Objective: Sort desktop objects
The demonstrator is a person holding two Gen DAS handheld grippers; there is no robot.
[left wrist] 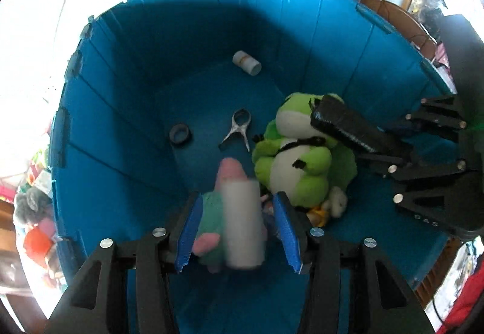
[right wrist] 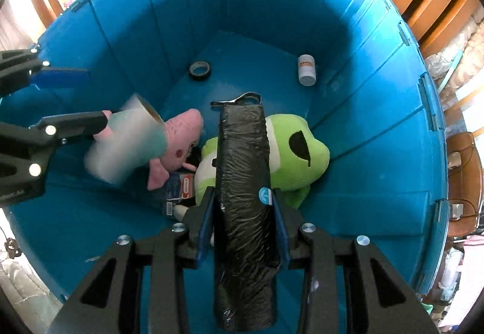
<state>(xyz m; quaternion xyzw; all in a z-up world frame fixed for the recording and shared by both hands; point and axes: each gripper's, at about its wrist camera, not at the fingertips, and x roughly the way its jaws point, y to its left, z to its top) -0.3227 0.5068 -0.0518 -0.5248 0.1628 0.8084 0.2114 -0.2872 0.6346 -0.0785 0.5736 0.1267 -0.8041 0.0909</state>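
R gripper (right wrist: 243, 213) grips black roll (right wrist: 243, 182); white roll (left wrist: 242, 222) blurred over bin (left wrist: 187, 31).

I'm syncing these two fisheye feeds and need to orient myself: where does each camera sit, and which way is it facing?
Left wrist: sits on the left gripper, looks down into the blue bin; its open blue-padded fingers flank a blurred white roll, and the right gripper shows at right.
Right wrist: sits on the right gripper, looks down into the bin; its fingers clamp a black bag roll, and the left gripper enters at left.
Shared: green frog plush, pink pig plush, tape ring, white bottle.
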